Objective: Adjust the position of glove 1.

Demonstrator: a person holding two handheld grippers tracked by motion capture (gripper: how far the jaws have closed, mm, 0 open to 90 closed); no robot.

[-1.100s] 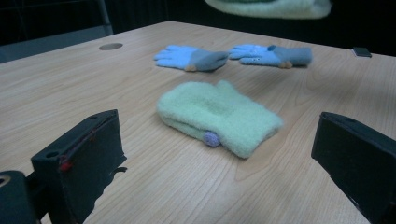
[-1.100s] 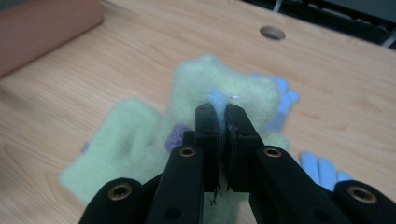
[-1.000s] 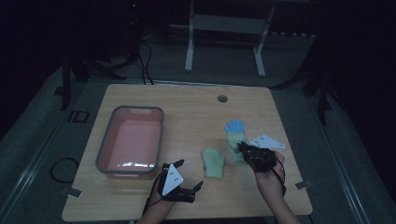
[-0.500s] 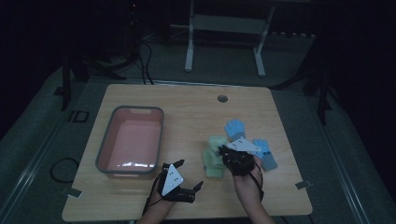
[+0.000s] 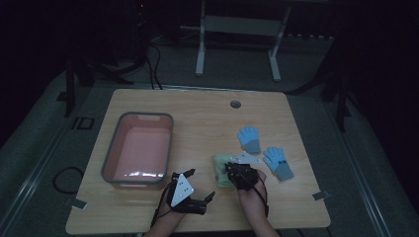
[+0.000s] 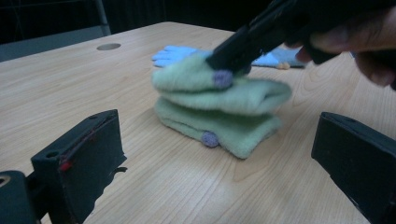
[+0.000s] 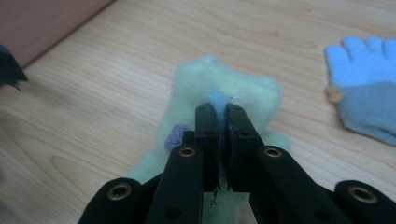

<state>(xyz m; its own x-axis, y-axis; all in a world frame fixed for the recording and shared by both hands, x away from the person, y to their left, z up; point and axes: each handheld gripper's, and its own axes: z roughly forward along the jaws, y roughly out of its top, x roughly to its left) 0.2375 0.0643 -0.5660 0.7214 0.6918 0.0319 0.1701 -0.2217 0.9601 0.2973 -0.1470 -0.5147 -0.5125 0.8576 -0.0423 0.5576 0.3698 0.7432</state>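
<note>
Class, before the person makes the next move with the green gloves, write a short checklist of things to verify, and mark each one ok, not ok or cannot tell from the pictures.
1. Right gripper shut on the upper green glove: ok, the fingers pinch its fabric.
2. Upper glove lies over the lower green glove: ok, they are stacked.
3. Left gripper open, apart from the stack: ok.
4. Pink tub has room: ok.
5. Blue gloves clear of the green stack: ok, they lie apart.
6. Only one glove pinched: cannot tell.

Bare bench [image 5: 197, 113] across the far side, pink tub [image 5: 139, 149] blocking left, blue gloves [image 5: 249, 138] lying right, near edge open
</note>
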